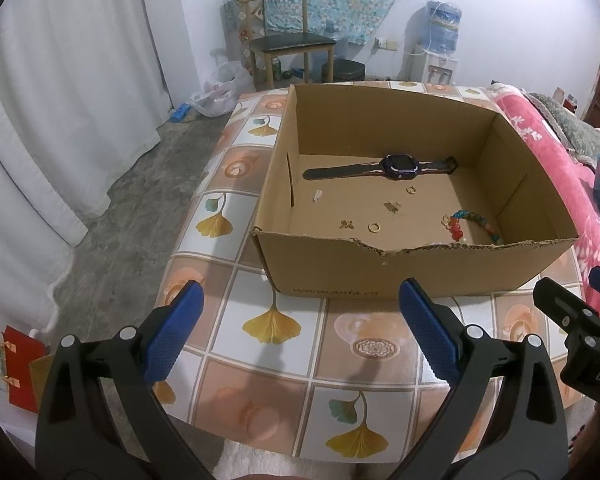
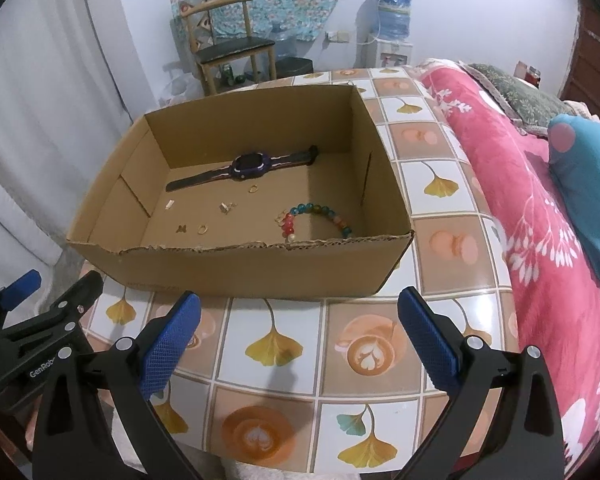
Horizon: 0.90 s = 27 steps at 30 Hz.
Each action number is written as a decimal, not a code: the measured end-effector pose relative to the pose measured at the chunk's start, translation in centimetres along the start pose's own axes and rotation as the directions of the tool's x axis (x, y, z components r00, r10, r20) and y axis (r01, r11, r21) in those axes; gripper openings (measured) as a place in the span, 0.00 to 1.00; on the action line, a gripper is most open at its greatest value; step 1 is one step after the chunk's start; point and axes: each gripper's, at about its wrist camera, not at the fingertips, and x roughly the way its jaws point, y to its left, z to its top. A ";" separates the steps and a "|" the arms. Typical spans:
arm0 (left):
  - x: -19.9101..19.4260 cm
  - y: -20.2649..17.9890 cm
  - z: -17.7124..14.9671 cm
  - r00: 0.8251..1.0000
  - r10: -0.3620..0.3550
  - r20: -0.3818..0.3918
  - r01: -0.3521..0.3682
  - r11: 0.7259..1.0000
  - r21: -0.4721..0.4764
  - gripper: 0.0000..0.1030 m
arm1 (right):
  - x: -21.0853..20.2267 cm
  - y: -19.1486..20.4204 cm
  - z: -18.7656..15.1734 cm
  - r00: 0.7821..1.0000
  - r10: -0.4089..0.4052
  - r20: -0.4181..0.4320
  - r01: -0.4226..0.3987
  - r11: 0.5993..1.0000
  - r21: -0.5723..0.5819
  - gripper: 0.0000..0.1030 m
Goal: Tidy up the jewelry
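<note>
Left gripper & right gripper – both spread wide, nothing held. Watch, bead bracelet inside cardboard box – apart.

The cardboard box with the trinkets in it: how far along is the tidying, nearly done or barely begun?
Possibly near the end. The watch, bead bracelet and small gold rings already lie in the cardboard box. Nothing is in hand: the left tongs and right tongs hover open over the tablecloth, where no jewelry remains in view.

Wooden chair and water dispenser against the far wall. Pink floral blanket right of the bench. White curtain at left.
</note>
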 end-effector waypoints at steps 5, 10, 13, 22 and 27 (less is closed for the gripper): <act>0.0 -0.2 -0.1 1.000 -0.001 0.001 0.001 1.000 0.004 0.92 | 0.0 -0.2 0.1 1.000 -0.004 -0.001 0.004 1.000 0.005 0.93; -0.2 -0.4 -0.1 1.000 -0.002 0.003 0.002 1.000 0.007 0.92 | -0.1 -0.3 0.1 1.000 -0.009 0.002 0.009 1.000 0.005 0.93; -0.2 -0.3 -0.1 1.000 -0.001 0.003 0.001 1.000 0.006 0.92 | -0.1 -0.3 0.1 1.000 -0.008 0.002 0.008 1.000 0.006 0.93; -0.2 -0.3 -0.1 1.000 -0.006 -0.003 0.006 1.000 0.005 0.92 | -0.2 -0.3 0.1 1.000 -0.007 0.003 0.007 1.000 0.005 0.93; -0.2 -0.3 0.0 1.000 -0.006 -0.002 0.006 1.000 0.005 0.92 | -0.3 -0.2 0.1 1.000 -0.006 0.001 0.006 1.000 0.004 0.93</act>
